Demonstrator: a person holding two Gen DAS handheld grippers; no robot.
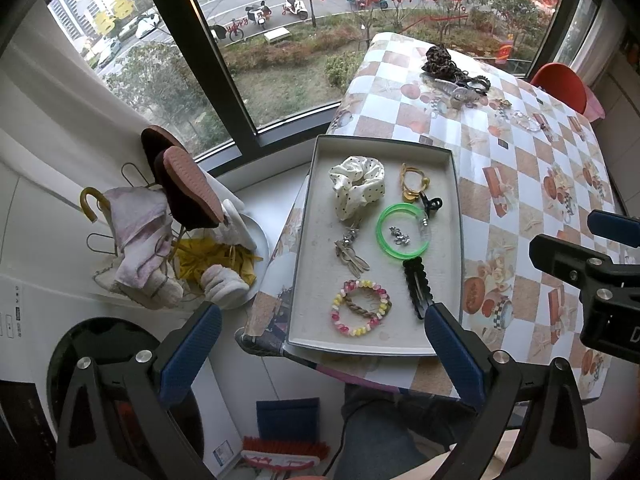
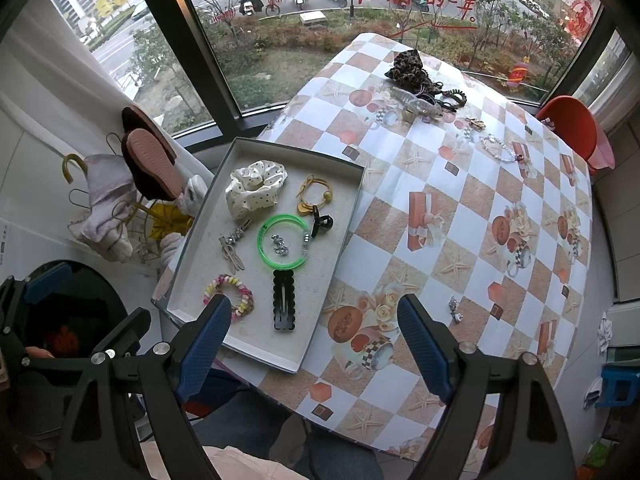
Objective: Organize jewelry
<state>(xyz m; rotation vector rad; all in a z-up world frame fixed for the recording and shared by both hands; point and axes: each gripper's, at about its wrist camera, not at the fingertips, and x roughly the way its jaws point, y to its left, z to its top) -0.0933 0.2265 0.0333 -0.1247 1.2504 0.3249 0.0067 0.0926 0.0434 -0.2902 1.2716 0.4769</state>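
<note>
A shallow grey tray (image 1: 316, 304) lies on the checked tablecloth at the table's left corner. It holds a white dotted scrunchie (image 1: 357, 186), a yellow hair tie (image 1: 414, 182), a green bangle (image 1: 402, 231) around small silver studs, a silver clip (image 1: 351, 250), a pastel bead bracelet (image 1: 359, 307) and a black snap clip (image 1: 416, 286). At the far end of the table a leopard scrunchie (image 2: 408, 67), a clear claw clip (image 2: 416, 102) and a crystal bracelet (image 2: 498, 148) lie loose. A small silver piece (image 2: 455, 309) rests nearer. My left gripper (image 1: 326, 346) hovers open over the tray's near edge. My right gripper (image 2: 316, 340) is open and empty beside the tray.
Left of the table a wire rack (image 1: 132, 236) carries slippers (image 1: 188, 184), cloths and yellow ribbons. A washer door (image 1: 108, 360) lies below it. A red chair (image 2: 572, 128) stands at the far right. The window runs behind the table. A person's legs and a red brush (image 1: 284, 450) are below.
</note>
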